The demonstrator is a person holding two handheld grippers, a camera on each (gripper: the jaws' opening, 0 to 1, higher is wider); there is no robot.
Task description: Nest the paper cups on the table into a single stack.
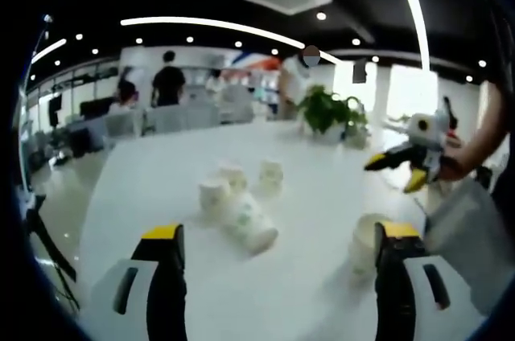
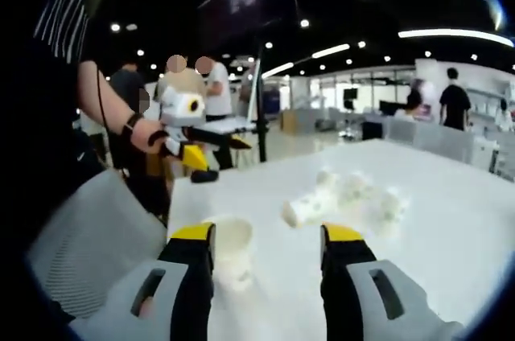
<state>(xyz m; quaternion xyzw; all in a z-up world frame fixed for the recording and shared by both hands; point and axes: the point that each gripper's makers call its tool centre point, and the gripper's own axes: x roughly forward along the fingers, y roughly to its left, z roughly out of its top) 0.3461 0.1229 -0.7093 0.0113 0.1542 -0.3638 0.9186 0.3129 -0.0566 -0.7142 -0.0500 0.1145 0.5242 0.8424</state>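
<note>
Left gripper (image 1: 278, 248) jaws apart, right gripper (image 2: 267, 248) likewise; tipped cup (image 1: 249, 224) mid-frame may roll if nudged.

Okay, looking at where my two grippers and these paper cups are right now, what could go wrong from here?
1. The lone upright cup sits beside the left gripper, whose jaws stand open; closing in could knock it over.
2. One cup lying on its side rests against the upright cups; it may roll when nudged and topple them.
3. The right gripper, also open, has a cup beside its jaw; paper walls could crush under a hard squeeze.
</note>
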